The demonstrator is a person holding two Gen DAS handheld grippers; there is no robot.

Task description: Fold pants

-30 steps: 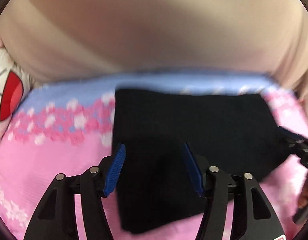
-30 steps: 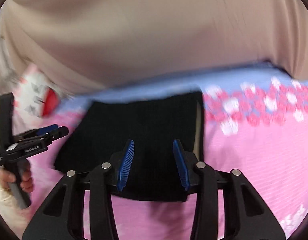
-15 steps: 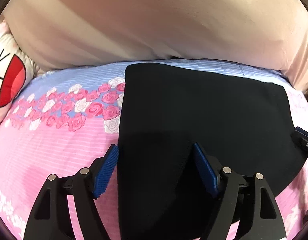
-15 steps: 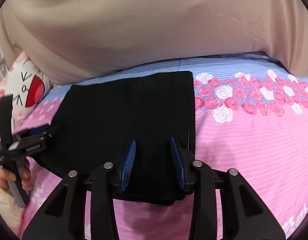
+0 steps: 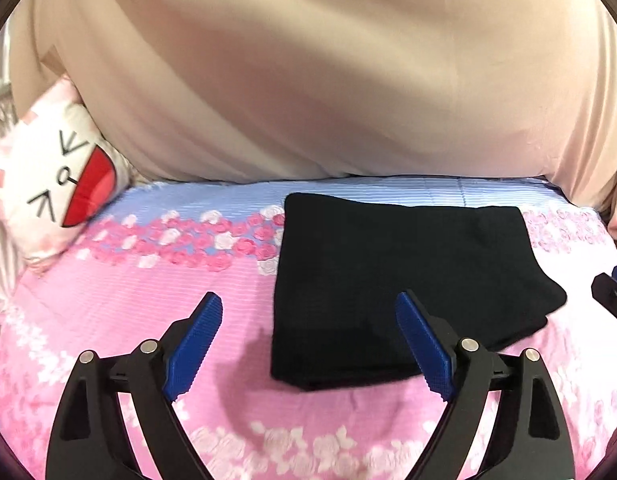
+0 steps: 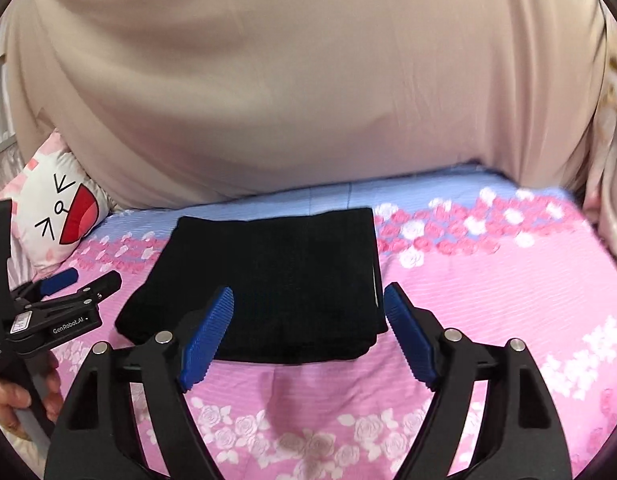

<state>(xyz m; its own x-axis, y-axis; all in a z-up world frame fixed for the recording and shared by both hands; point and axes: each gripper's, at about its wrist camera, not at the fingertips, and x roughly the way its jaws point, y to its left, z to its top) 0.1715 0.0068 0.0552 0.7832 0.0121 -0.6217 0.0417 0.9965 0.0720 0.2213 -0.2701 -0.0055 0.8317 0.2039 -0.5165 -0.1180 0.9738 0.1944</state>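
Note:
The black pants (image 5: 400, 280) lie folded into a flat rectangle on the pink flowered bedsheet (image 5: 148, 288); they also show in the right wrist view (image 6: 276, 280). My left gripper (image 5: 308, 344) is open and empty, raised near the stack's near left corner. My right gripper (image 6: 308, 336) is open and empty, raised over the stack's near right edge. The left gripper also shows at the left of the right wrist view (image 6: 84, 284), apart from the pants. The tip of the right gripper shows at the right edge of the left wrist view (image 5: 612, 292).
A white cartoon-face pillow (image 5: 56, 188) lies at the far left of the bed. A beige curtain (image 5: 308, 80) hangs behind the bed along its far edge. The sheet has a blue band (image 6: 428, 192) near the curtain.
Both grippers have pulled back and up from the pants, which now lie released and look smaller. Both jaws have opened wider.

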